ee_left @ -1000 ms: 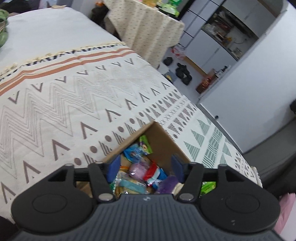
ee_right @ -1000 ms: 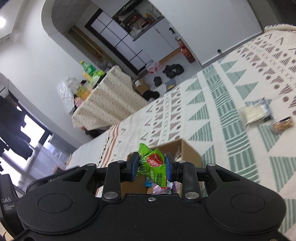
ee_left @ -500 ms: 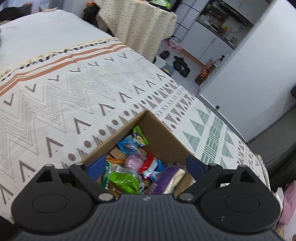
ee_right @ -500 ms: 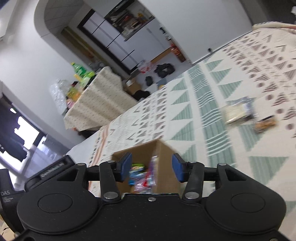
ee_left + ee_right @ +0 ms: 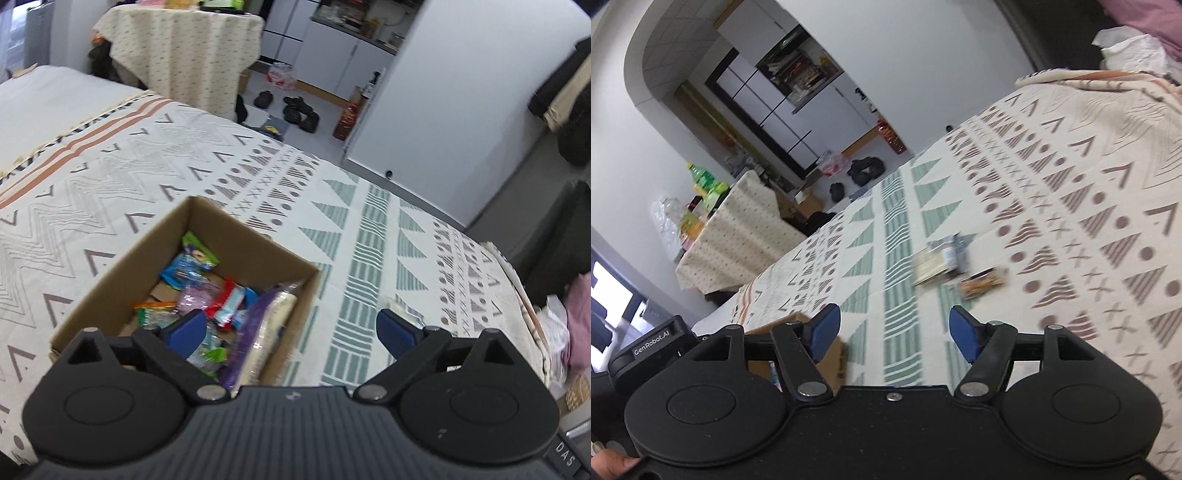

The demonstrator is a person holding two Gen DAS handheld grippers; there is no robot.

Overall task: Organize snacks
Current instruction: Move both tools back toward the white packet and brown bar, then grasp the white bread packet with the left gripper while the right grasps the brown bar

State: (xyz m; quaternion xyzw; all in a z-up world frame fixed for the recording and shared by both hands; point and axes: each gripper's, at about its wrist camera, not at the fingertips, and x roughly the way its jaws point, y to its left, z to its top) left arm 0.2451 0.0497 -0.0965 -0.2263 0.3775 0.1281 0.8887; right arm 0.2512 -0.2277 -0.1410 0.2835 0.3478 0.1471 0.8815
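Mostly done, I judge: the cardboard box point(image 5: 236, 243) holds many snacks, while 2 packets point(image 5: 940, 264) (blurred) lie on the cloth-covered counter point(image 5: 1071, 206). Left tongs point(image 5: 291, 330) and right tongs point(image 5: 894, 330) gape, empty.

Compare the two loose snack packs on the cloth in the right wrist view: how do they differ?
The pale cracker pack is larger and has a blue end; the small orange-brown pack is smaller and darker. The pale cracker pack lies farther from the right gripper, the small orange-brown pack nearer and to its right. Both are blurred, lie flat on the patterned cloth, outside the box.
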